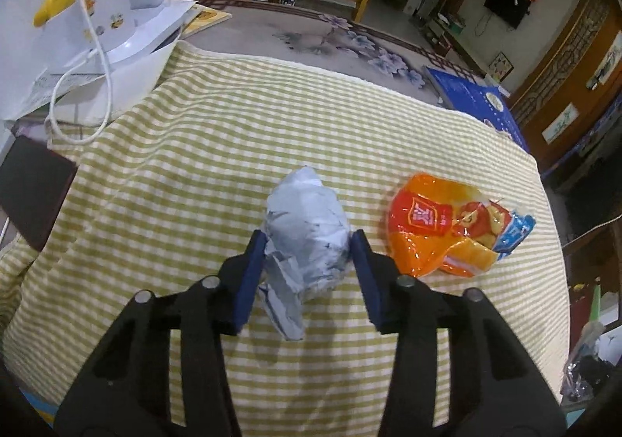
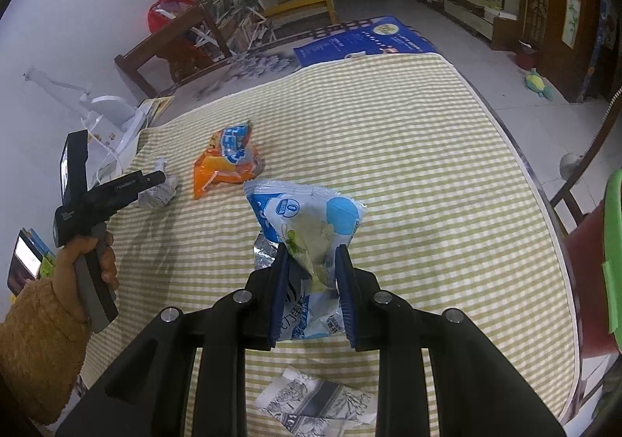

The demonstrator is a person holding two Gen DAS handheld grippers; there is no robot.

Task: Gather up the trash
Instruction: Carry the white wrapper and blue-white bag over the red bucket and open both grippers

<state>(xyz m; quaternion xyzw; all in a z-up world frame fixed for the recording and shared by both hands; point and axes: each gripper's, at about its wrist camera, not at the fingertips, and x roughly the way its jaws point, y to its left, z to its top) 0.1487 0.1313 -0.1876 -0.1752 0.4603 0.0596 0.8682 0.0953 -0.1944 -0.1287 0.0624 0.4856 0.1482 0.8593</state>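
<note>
Your right gripper's blue pads cover the middle of the blue-and-white wrapper, and its print is too blurred to read. At the lower edge of your right wrist view, the grey printed paper is partly behind the black frame. At far left, your sleeve runs off the frame.

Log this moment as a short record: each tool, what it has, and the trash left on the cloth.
left tool: pads against the crumpled grey-white paper ball
right tool: shut on the blue-and-white plastic snack bag, lifted off the cloth
loose trash: orange plastic snack wrapper right of the paper ball; flat printed grey-white paper scrap near the right tool
surface: green-and-white checked tablecloth
</note>
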